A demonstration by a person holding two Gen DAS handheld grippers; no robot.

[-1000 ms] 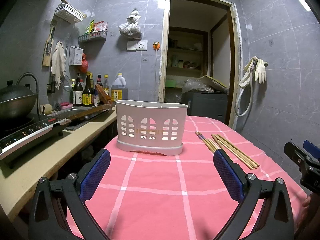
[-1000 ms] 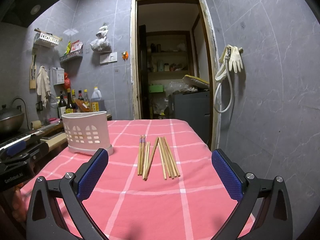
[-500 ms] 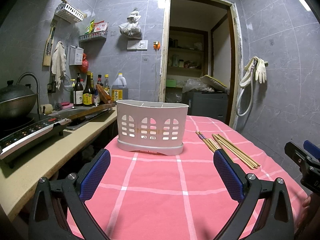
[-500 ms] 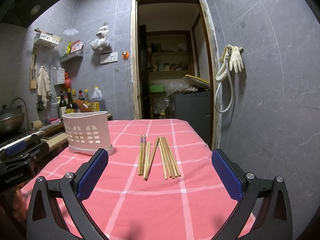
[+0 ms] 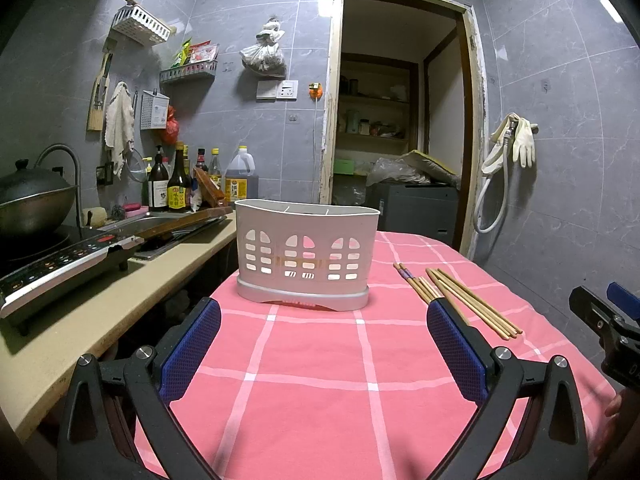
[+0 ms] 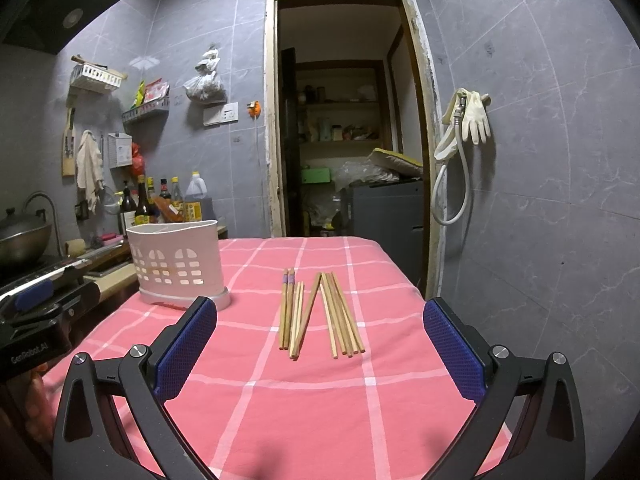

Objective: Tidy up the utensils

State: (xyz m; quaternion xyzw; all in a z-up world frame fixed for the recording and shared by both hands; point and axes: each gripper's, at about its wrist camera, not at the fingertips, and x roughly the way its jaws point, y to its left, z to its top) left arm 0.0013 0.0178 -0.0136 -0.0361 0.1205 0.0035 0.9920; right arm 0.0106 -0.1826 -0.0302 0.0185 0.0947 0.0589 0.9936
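Grey tiled kitchen walls are framing a table [image 6: 400, 420] that is wearing a pink checked cloth. Near its far left corner a white perforated plastic utensil holder [image 5: 306, 255] is standing upright, and a loose bundle of wooden chopsticks [image 6: 316, 312] is lying flat toward the right edge, well apart from the holder. Left tool [image 5: 320, 346] is hovering low over the near edge, blue pads [image 5: 188, 350] spread wide apart and gripping nothing. Right tool [image 6: 320, 346] is likewise hanging with its fingers wide apart, chopsticks lying ahead between them, untouched.
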